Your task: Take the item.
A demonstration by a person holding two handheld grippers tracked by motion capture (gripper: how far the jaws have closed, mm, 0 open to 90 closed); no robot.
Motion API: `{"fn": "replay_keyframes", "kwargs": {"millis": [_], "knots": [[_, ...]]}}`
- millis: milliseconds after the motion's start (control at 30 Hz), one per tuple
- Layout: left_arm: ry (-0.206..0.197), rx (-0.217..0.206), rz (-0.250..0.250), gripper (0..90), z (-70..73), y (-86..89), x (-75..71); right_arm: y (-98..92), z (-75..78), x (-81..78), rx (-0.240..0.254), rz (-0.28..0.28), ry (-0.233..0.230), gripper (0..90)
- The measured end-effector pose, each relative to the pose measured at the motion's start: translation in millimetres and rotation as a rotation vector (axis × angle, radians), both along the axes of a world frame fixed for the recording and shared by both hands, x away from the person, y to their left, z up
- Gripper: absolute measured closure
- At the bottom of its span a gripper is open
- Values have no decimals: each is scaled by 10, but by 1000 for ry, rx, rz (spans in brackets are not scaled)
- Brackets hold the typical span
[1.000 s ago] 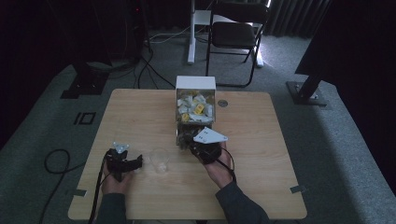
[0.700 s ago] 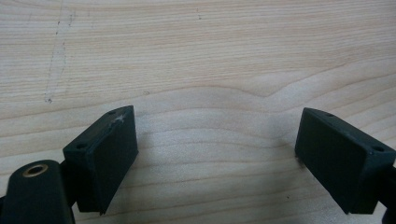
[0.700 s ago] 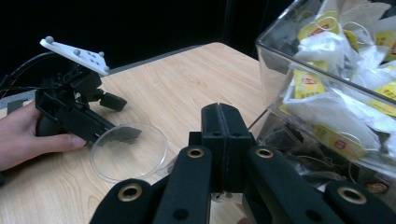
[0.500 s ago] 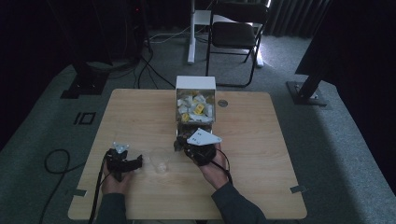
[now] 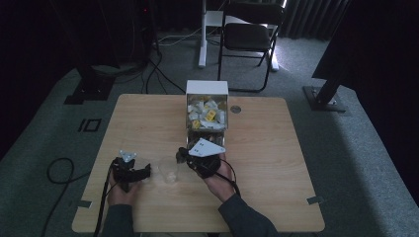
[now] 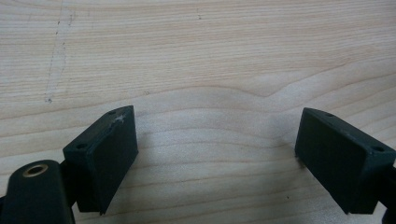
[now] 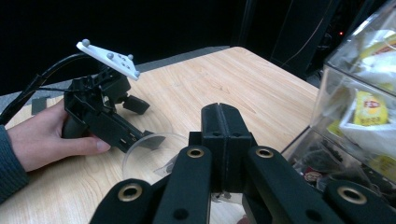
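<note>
- The left gripper (image 5: 141,173) sat low on the table (image 5: 276,163), near the person's edge, with its tips pointed toward the cup (image 5: 169,170) just beside it.
- In the left gripper view its 2 jaws stood wide apart over bare wood (image 6: 196,60), with nothing between them.
- From the right gripper view, that same left gripper (image 7: 140,121) showed farther off in a hand (image 7: 42,135), its lower jaw at the rim of the cup (image 7: 144,156); whether it touched the rim could not be told.
- The right gripper (image 5: 182,157) lay just right of the cup in the high view, between the cup and the box (image 5: 207,112).
- In the right gripper view its 2 black jaws were pressed flat together, pad against pad (image 7: 212,140); something small and pale showed just below them, too hidden to say what it was or whether it was pinched.
- The cup was clear plastic, upright, and stood between the 2 grippers, near both.
- The box was clear-walled with a white top, at the table's middle toward the far edge, and held white and yellow packets (image 7: 369,109).
- A folding chair (image 5: 249,37) stood on the floor beyond the table.
</note>
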State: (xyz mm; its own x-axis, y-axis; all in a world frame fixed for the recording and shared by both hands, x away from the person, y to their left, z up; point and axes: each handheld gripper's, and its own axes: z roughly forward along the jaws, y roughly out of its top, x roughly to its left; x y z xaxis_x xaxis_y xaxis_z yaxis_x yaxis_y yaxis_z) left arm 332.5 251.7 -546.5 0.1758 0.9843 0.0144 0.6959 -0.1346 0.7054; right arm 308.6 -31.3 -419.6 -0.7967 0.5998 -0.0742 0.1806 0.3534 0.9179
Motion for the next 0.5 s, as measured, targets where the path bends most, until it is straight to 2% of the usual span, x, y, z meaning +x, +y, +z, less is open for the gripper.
{"fn": "replay_keyframes", "kwargs": {"millis": [500], "knots": [[0, 0, 0, 135, 0, 0, 0, 194, -67, -34, -27, 40, 3, 900]]}}
